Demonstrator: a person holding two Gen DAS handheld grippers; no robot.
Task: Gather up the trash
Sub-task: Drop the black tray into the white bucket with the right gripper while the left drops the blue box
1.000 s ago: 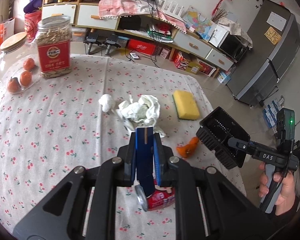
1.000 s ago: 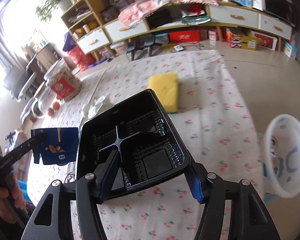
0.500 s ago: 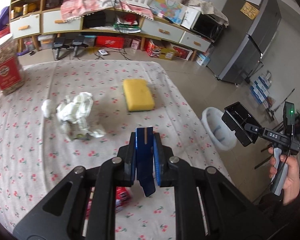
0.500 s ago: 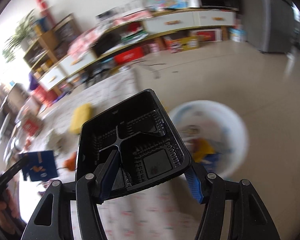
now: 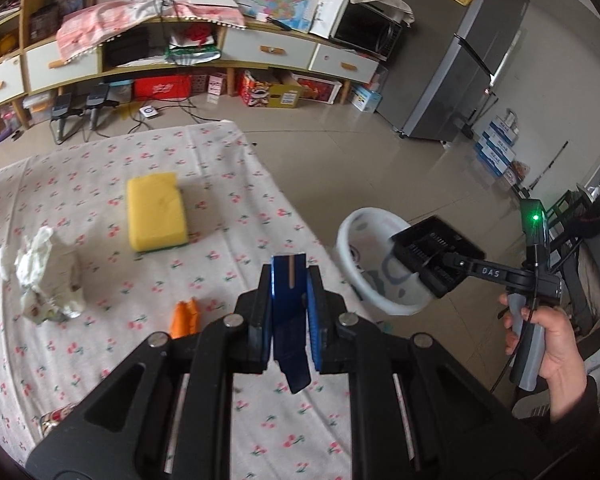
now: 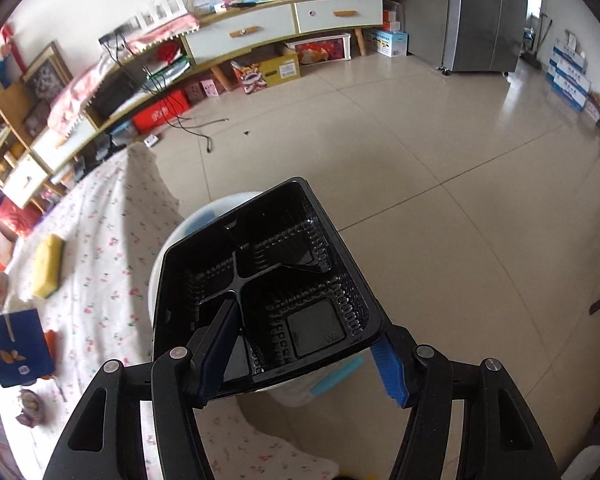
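Observation:
My left gripper (image 5: 289, 292) is shut on a flat blue carton (image 5: 294, 368), held over the right part of the cherry-print table (image 5: 80, 176). The same carton (image 6: 16, 348) shows at the left of the right wrist view. My right gripper (image 6: 304, 332) is shut on a black compartment tray (image 6: 268, 264), one finger inside its wall and one outside. The tray (image 5: 428, 240) hangs tilted over a white bin (image 5: 356, 240) on the floor beside the table. The bin's rim (image 6: 228, 200) peeks out behind the tray. A hand (image 5: 548, 340) holds the right gripper's handle.
On the table lie a crumpled tissue (image 5: 44, 272), an orange scrap (image 5: 184, 316), a yellow sponge (image 5: 156, 212) and a crushed can (image 5: 56, 416) near the front edge. Beyond the bin is tiled floor (image 6: 420, 160), then a low cabinet (image 5: 260, 48) and a grey fridge (image 5: 460, 60).
The right gripper carried the black tray off the table to above the white bin. The left gripper moved right along the table with the blue carton; the jar and fruit left its view.

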